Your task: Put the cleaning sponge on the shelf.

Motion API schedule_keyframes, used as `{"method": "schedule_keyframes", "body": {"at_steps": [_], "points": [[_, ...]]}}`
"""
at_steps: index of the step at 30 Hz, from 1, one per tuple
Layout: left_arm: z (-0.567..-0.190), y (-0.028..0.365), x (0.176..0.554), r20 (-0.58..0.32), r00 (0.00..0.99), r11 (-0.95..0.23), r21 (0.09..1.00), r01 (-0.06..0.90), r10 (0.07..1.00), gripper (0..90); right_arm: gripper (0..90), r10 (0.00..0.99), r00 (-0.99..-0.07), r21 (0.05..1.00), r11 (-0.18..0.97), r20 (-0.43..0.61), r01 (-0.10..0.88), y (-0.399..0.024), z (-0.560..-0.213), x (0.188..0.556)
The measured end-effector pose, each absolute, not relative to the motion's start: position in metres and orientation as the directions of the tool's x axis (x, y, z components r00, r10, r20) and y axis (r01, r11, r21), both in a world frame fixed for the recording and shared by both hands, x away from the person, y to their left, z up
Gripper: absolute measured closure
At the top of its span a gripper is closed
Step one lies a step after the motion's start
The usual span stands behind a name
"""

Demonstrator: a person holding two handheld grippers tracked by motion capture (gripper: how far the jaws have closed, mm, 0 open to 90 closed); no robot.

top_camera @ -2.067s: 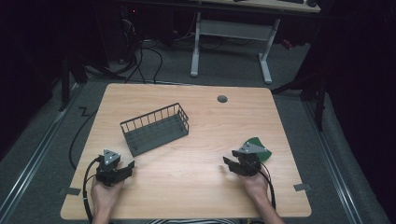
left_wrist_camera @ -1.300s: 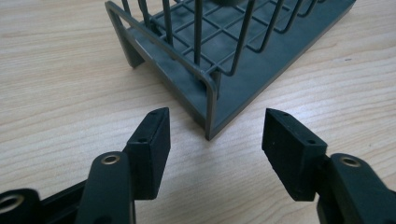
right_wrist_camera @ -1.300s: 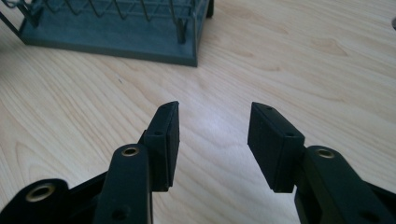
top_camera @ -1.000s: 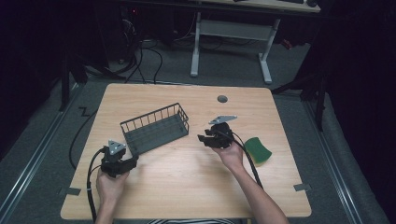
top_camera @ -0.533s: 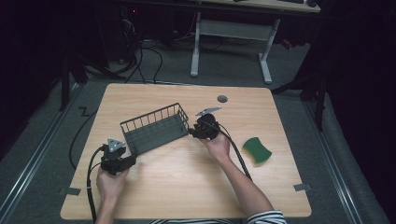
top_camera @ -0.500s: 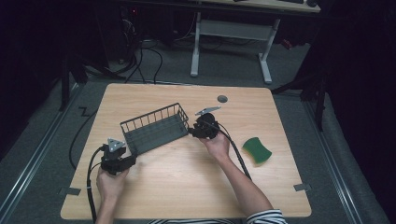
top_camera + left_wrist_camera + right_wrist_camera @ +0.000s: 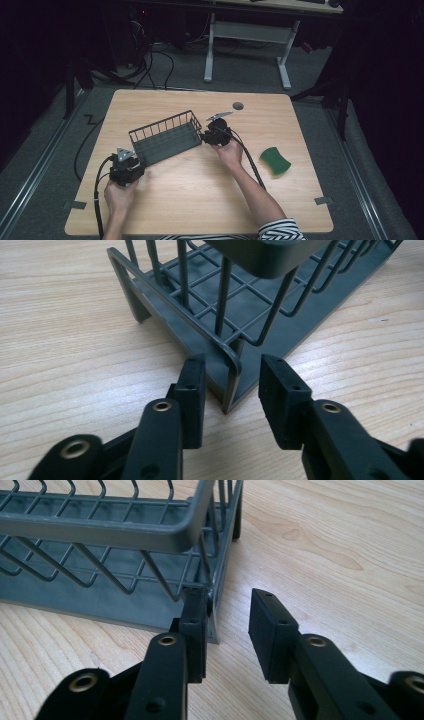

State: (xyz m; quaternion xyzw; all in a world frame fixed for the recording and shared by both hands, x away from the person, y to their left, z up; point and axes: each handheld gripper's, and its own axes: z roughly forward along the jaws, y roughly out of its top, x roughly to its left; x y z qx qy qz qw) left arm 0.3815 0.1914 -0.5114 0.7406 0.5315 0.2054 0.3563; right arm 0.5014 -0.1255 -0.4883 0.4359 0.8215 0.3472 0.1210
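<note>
the table (image 7: 200,200) is pale wood-grain, smooth with a soft sheen. the basket (image 7: 167,138) looks like grey wire with a matt coating, and its base and rim read as dull moulded plastic (hard to tell them apart). the black jaws of the left gripper (image 7: 227,390) and right gripper (image 7: 227,630) are matt plastic with brassy rivets. the green sponge (image 7: 275,161) looks coarse.

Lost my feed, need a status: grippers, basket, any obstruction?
Both grippers, left and right, closing on opposite corners of the wire basket, pads not clamped yet. Basket flat on table. Green sponge well clear.
</note>
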Motion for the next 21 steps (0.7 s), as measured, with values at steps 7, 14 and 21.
{"method": "schedule_keyframes", "body": {"at_steps": [7, 14, 21], "points": [[-0.5116, 0.1915, 0.3816, -0.071, 0.36, -0.188, 0.749, 0.635, 0.93, 75.6, 81.6, 0.786, -0.612, 0.676, 0.406, 0.084, 0.615, -0.1199, -0.4907, 0.5017], [-0.5119, 0.1902, 0.3808, -0.064, 0.386, -0.214, 0.744, 0.633, 0.92, 85.3, 86.4, 0.782, -0.617, 0.671, 0.415, 0.08, 0.614, -0.1212, -0.4902, 0.5005], [-0.5107, 0.1844, 0.3793, -0.058, 0.416, -0.241, 0.74, 0.628, 0.908, 85.9, 86.6, 0.786, -0.612, 0.666, 0.413, 0.084, 0.621, -0.1277, -0.4896, 0.4974]]}}
